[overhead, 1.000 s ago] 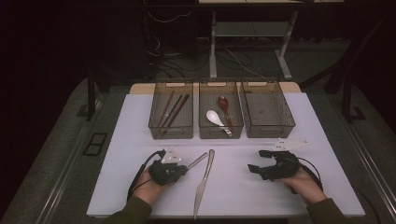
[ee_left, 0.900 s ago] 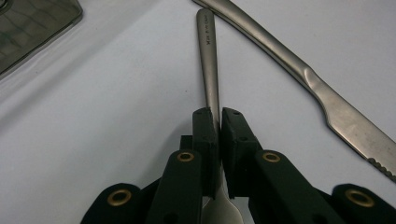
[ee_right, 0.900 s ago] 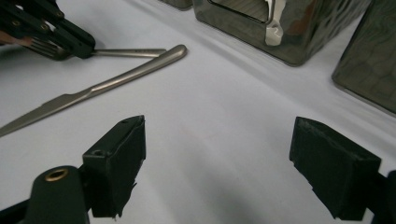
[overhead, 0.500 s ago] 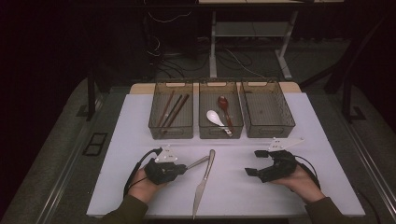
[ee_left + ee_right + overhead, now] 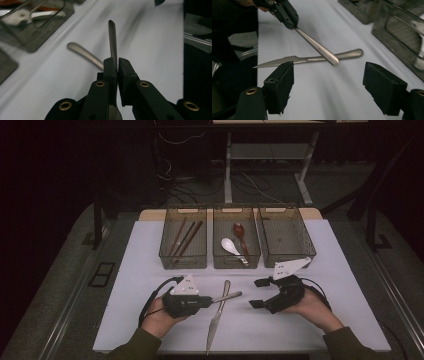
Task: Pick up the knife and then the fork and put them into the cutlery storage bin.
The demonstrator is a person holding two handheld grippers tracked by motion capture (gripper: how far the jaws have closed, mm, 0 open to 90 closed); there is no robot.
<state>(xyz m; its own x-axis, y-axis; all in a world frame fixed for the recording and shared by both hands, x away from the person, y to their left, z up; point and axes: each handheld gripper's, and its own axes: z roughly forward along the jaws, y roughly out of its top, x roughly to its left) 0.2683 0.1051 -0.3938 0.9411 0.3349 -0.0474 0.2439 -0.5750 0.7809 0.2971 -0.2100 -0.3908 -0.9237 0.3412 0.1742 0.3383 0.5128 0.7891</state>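
My left gripper (image 5: 207,301) is shut on a slim metal utensil (image 5: 227,297), whose rounded handle end points right and crosses over a table knife (image 5: 216,322). In the left gripper view the jaws (image 5: 117,62) pinch the utensil (image 5: 113,37), with the knife handle (image 5: 83,53) behind it. The utensil's working end is hidden in the grip. My right gripper (image 5: 257,293) stands open just right of the knife. In the right gripper view its wide-apart jaws (image 5: 329,75) frame the knife (image 5: 307,59) and the held utensil (image 5: 318,47), with the left gripper (image 5: 288,17) beyond.
Three clear bins stand at the back of the white mat (image 5: 340,270). The left bin (image 5: 165,245) holds chopsticks, the middle bin (image 5: 217,240) a white spoon and a dark red spoon. The right bin (image 5: 307,242) has nothing in it.
The held utensil's free end has swung right, across the knife. My right gripper has moved left toward the knife and stays open.
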